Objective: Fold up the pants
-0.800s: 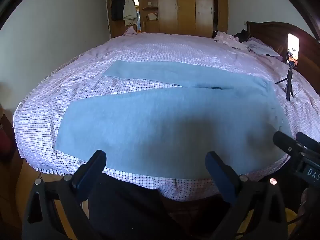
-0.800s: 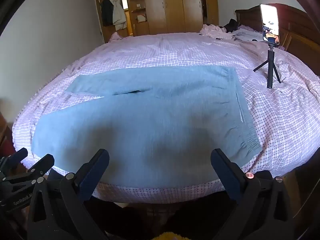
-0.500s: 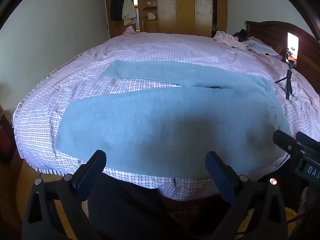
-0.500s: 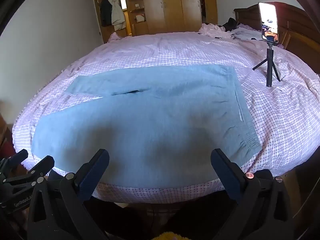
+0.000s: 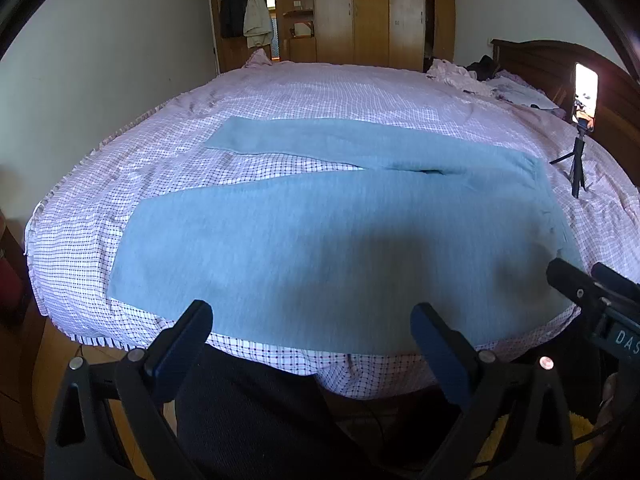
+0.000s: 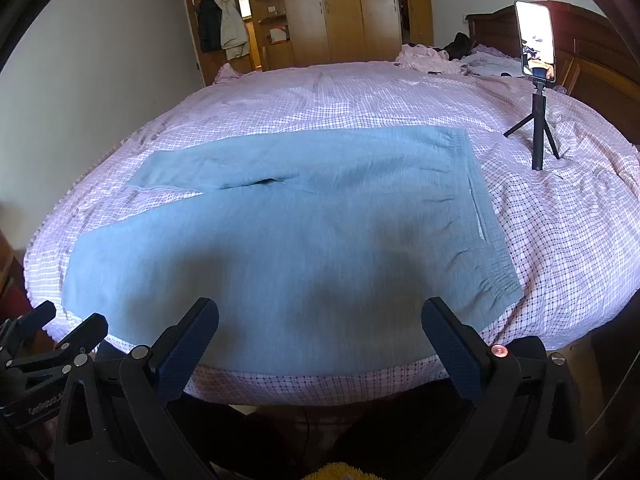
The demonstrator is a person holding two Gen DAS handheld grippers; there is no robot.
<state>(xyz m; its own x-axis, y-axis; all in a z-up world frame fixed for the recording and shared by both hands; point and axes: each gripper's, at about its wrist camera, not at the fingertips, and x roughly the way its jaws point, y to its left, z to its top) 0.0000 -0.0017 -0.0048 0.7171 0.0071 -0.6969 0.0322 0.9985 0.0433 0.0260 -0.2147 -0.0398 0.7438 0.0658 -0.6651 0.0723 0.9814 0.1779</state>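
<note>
pants (image 5: 340,240) light blue, flat, legs splayed | left claw (image 5: 312,330) released | right claw (image 6: 320,328) released

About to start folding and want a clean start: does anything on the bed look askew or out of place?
Nothing stands out. The blue pants lie flat on the checked bedspread, legs spread apart, waistband toward the phone tripod. Both tongs, left and right, are open, holding nothing.
</note>
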